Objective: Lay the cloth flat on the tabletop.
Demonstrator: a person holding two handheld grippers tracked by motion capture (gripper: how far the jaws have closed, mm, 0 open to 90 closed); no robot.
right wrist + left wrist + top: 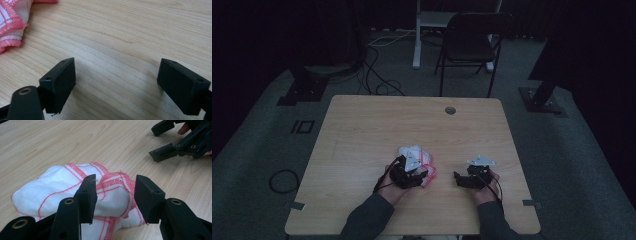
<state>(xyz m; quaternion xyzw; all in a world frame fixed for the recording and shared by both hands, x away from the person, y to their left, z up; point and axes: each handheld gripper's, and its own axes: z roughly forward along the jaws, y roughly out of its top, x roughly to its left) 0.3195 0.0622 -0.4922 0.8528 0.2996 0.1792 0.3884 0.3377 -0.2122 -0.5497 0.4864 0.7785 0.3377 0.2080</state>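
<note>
A white cloth with red stitched edges and red lines (52, 190) lies bunched and folded on the wooden table (362, 130). In the high view the cloth (416, 152) sits just beyond my left gripper (412, 172). My left gripper (115, 195) stands open, its jaws wide on either side of a fold of the cloth without pressing it. My right gripper (117, 85) is open low over bare wood, nothing between its jaws; a corner of the cloth (12, 22) lies at its upper left. The right gripper (467, 177) rests to the right of the cloth.
A round grommet hole (450, 110) sits near the table's far edge. A black folding chair (469, 42) and a white desk leg (417, 45) stand beyond the table, with cables (377, 75) on the grey floor. The room is dim.
</note>
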